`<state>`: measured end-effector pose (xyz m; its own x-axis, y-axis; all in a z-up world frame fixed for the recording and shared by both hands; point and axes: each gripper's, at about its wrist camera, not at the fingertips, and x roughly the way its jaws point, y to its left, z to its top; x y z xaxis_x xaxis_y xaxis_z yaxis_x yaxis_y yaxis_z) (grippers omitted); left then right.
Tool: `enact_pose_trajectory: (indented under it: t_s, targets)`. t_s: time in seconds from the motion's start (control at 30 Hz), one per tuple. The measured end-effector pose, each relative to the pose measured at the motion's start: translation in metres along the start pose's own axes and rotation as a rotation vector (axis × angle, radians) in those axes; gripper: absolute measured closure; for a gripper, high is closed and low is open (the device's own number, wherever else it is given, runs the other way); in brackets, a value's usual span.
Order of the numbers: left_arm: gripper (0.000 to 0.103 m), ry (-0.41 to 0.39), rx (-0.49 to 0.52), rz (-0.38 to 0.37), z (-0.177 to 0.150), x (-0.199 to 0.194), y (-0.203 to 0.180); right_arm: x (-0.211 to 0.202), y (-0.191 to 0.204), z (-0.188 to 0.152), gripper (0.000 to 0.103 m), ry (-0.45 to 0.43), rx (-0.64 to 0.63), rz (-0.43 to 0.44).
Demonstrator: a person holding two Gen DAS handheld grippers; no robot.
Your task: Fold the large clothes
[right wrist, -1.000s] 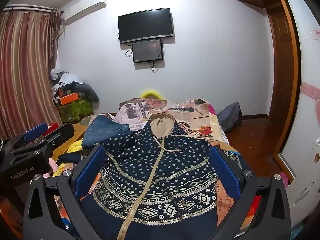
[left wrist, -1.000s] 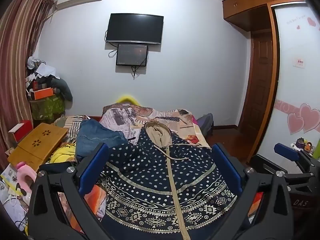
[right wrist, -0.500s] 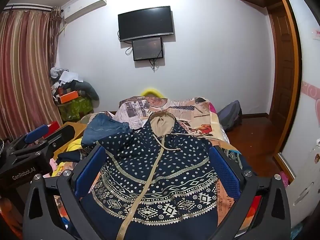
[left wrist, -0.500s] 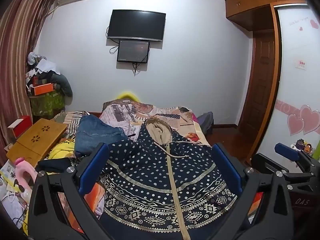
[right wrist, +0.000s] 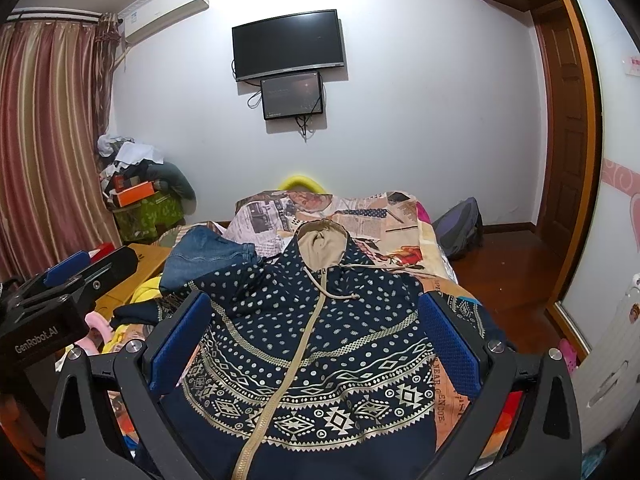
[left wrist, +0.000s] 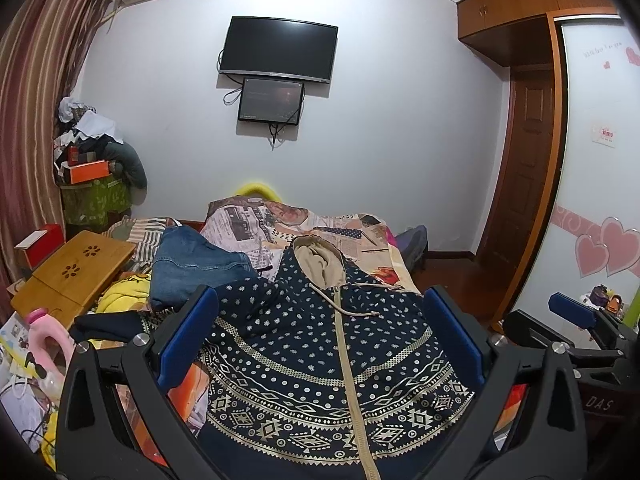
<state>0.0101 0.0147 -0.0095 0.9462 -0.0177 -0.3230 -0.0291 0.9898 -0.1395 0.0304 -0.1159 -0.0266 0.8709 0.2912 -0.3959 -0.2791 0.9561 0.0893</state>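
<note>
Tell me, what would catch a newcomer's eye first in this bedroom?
A navy patterned hoodie spread front-up across the bed, beige hood toward the far wall. Each hand-held gripper, left and right, hangs open above it. On the wall beyond, a black TV hangs over a smaller screen.

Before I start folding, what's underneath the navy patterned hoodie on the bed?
The navy patterned hoodie lies on a newspaper-print bedspread, with its left sleeve overlapping folded blue jeans. Whatever sits directly beneath its body is covered.

Even indoor light, sharp focus; heavy fisheye bend w/ dark vignette at corners; no glare.
</note>
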Motion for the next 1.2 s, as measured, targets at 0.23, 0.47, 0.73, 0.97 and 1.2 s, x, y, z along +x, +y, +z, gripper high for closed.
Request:
enact_pose_trajectory:
  t_s: [0.23,0.47,0.73,0.97,1.2]
  targets:
    - [0.000,0.002,0.004,0.001,-0.0017,0.0002,-0.0027,0.0002,-0.0015,0.0008,0.000,0.002,0.002,0.001]
    - [0.000,-0.001,0.004,0.002,-0.0023,-0.0015,-0.0002,-0.0003,-0.0019,0.0016,0.000,0.002,0.003,0.000]
    - [0.000,0.000,0.004,0.001,-0.0045,-0.0034,0.0002,-0.0018,-0.0025,0.0029,0.000,0.002,0.004,-0.002]
    - [0.000,0.001,0.005,0.001,-0.0027,-0.0016,-0.0007,-0.0018,-0.0034,0.0031,0.000,0.002,0.005,-0.002]
    - [0.000,0.002,0.005,-0.001,-0.0029,-0.0020,-0.0008,-0.0018,-0.0041,0.0034,0.000,0.002,0.006,-0.003]
